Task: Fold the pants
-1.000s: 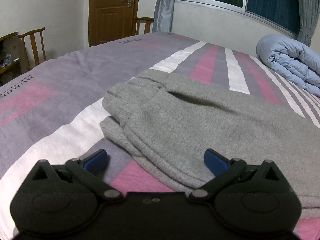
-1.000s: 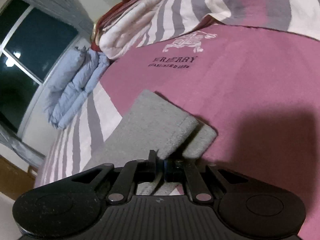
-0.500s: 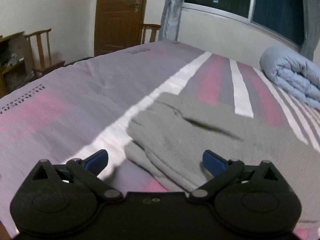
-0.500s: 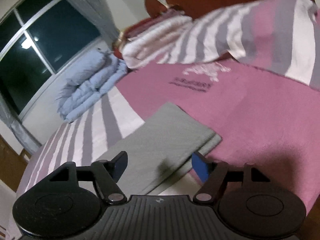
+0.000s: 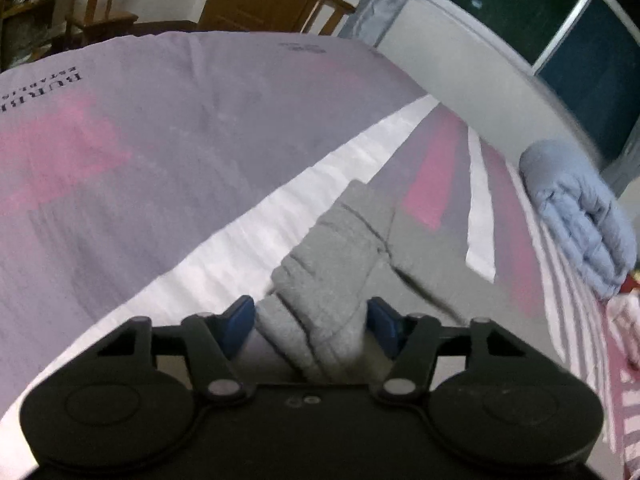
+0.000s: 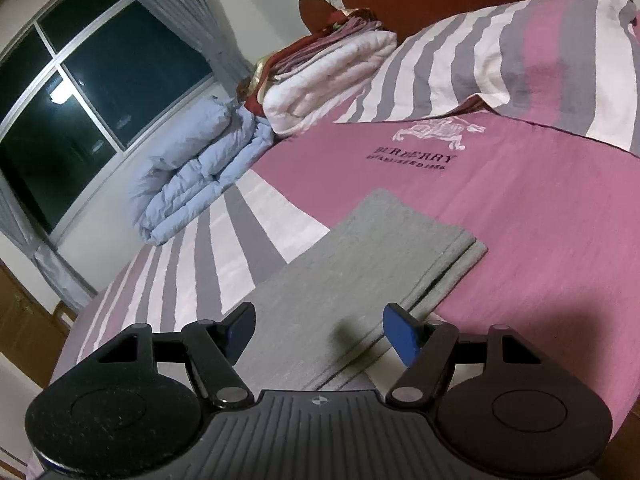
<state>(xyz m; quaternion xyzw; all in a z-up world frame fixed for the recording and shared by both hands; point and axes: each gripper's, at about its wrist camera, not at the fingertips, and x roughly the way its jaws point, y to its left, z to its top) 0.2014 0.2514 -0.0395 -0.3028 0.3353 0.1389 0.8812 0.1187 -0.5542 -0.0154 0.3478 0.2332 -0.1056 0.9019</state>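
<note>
Left tongs [image 5: 310, 322] pinch the bunched waist end of the grey pants [image 5: 340, 256], likely to carry it over, while right tongs [image 6: 320, 330] hover open above the legs flat on the bed [image 6: 560, 220].

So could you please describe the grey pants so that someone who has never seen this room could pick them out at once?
Start from the big bed with its pink, grey and white striped cover. Near its middle lie the grey pants, flat and long, one end bunched between the left gripper's fingers. Unlike the puffy blue quilt and the white blankets stacked by the window, they are thin, plain grey knit.
</note>
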